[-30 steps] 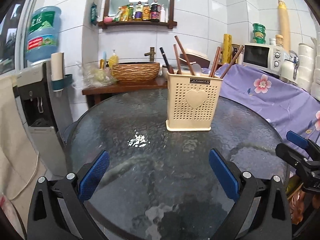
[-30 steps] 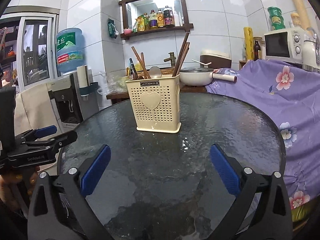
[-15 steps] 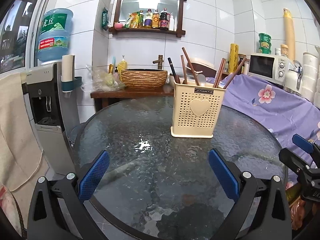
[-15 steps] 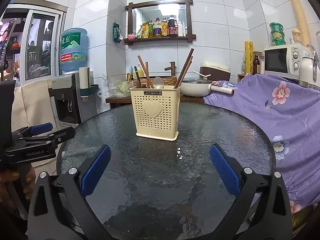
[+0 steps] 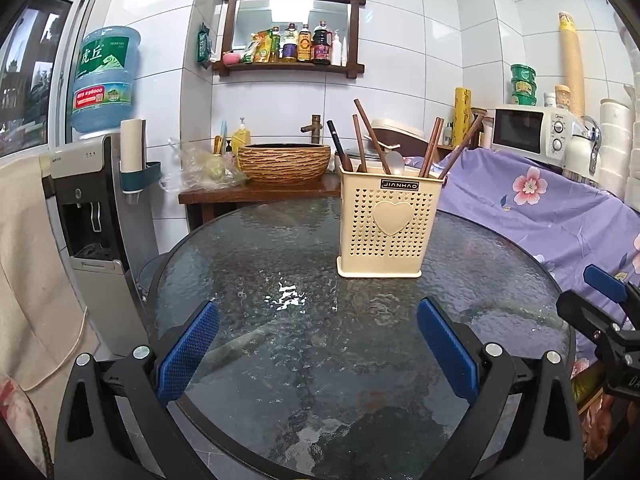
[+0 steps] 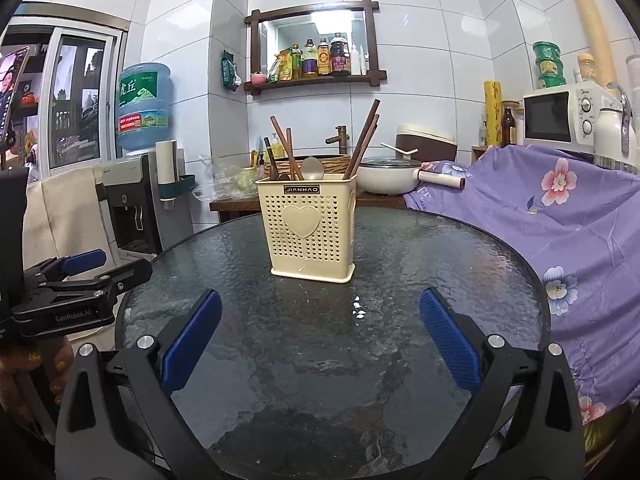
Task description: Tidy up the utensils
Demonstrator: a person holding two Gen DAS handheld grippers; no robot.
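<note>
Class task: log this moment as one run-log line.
left gripper: open, empty | right gripper: open, empty | utensils: in beige holder | holder: upright on glass table

The lower ends of the brown wooden chopsticks [image 5: 431, 147] and the metal spoon [image 6: 312, 168] are hidden inside the cream perforated plastic utensil holder [image 6: 311, 229], so its compartments cannot be told. In the left wrist view, right of that holder, the right claw [image 5: 600, 300] is cut off by the picture's edge. Labels on the bottles [image 6: 320, 58] on the wooden wall shelf above the holder are too small to read.
</note>
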